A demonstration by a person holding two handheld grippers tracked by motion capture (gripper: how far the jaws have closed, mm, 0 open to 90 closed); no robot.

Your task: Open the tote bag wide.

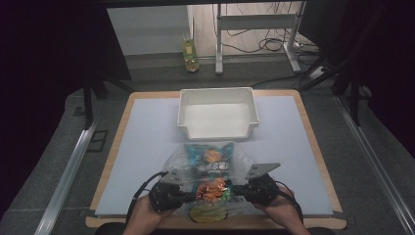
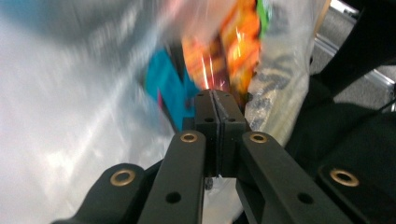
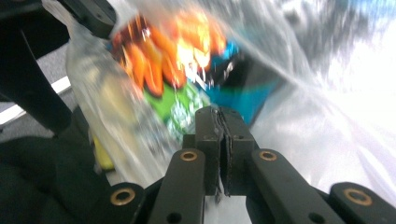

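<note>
Your left gripper (image 1: 188, 197) and right gripper (image 1: 238, 190) each clench an edge of the clear snack bag (image 1: 210, 166), at 6 o'clock of the white bin (image 1: 218, 128).

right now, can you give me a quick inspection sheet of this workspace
Surface: pale mat on a wooden table, bare apart from the items below.
Job's things: clear plastic bag of colourful snack packets at the near edge; white bin beyond it, with nothing in it.
Clutter: nothing seen on the table.
Grippers: left tool and right tool both closed on the bag's film, one at each side.
Cables: a black cable trails from the left tool; more cables lie on the floor behind.
Surroundings: bottle on the floor beyond the table, metal frame legs, dark curtains.
</note>
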